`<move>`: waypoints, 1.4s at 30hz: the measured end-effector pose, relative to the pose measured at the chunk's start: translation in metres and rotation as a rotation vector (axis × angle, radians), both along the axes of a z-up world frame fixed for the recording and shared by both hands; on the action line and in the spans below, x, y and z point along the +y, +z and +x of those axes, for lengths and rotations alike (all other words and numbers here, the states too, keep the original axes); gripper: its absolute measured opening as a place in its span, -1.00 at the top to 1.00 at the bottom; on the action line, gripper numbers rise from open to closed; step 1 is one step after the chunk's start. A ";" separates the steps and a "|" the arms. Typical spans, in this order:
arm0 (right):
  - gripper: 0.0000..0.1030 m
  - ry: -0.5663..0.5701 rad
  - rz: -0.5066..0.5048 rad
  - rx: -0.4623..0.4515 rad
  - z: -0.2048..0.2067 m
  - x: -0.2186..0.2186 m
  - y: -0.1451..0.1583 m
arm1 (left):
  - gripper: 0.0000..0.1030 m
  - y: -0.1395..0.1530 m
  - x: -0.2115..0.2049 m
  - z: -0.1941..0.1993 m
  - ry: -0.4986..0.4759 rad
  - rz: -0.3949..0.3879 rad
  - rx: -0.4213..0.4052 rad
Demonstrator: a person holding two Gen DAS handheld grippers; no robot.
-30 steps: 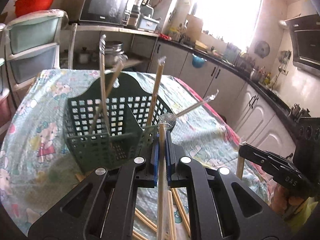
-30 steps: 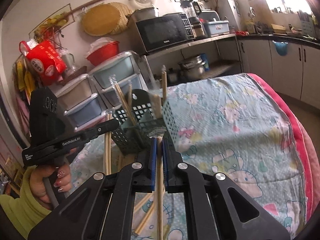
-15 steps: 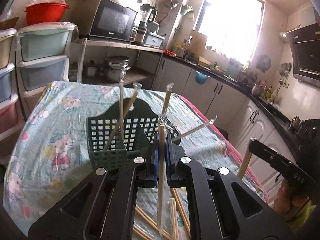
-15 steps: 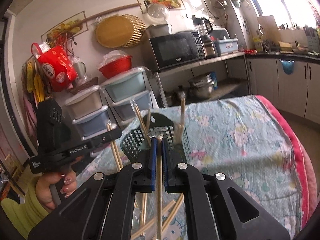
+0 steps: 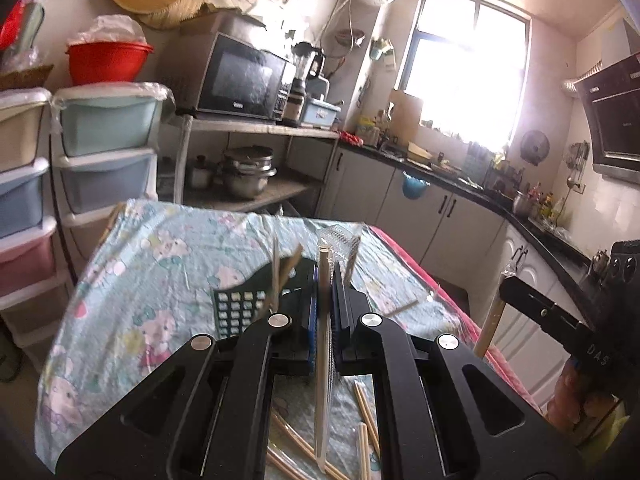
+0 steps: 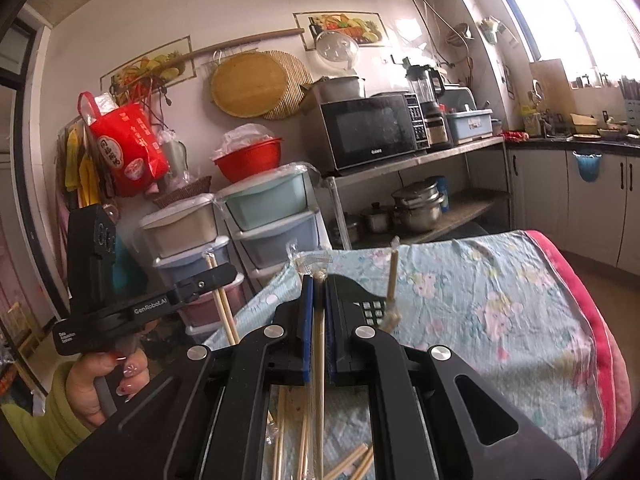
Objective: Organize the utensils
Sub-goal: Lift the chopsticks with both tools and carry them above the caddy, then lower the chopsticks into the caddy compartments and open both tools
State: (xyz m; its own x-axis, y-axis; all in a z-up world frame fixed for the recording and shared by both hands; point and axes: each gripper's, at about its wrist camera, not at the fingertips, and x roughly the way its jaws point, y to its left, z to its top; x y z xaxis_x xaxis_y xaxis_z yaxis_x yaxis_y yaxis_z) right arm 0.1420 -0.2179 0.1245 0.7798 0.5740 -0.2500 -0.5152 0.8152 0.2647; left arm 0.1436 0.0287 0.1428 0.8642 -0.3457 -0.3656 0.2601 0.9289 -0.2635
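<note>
My left gripper (image 5: 327,276) is shut on a wrapped pair of chopsticks (image 5: 323,360), held upright above the table. My right gripper (image 6: 317,292) is shut on another wrapped pair of chopsticks (image 6: 318,364), also upright. The dark green utensil basket (image 5: 240,308) sits just beyond the left gripper, mostly hidden by it, with several chopsticks standing in it. In the right wrist view only a corner of the basket (image 6: 370,306) shows past the fingers. The other gripper appears in each view: the right one (image 5: 560,328) at the right edge, the left one (image 6: 152,304) at the left.
Several loose wrapped chopsticks (image 5: 364,420) lie on the Hello Kitty tablecloth (image 5: 152,264) under the grippers, and they show in the right wrist view (image 6: 352,460) too. Stacked plastic drawers (image 5: 104,160) stand left of the table. A shelf with a microwave (image 5: 244,80) stands behind.
Both grippers have risen and tilted up with their chopsticks. The basket has dropped lower in both views and is now largely hidden behind the fingers.
</note>
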 end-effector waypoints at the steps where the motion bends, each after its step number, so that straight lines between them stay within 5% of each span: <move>1: 0.89 0.000 0.003 -0.006 0.001 0.001 0.002 | 0.94 0.004 0.003 0.000 0.008 0.000 -0.011; 28: 0.89 -0.086 -0.005 -0.204 0.047 0.028 0.069 | 0.94 0.074 0.017 0.032 0.089 -0.035 -0.172; 42: 0.89 -0.140 0.003 -0.259 0.073 0.035 0.068 | 0.94 0.063 0.032 0.058 0.182 -0.048 -0.182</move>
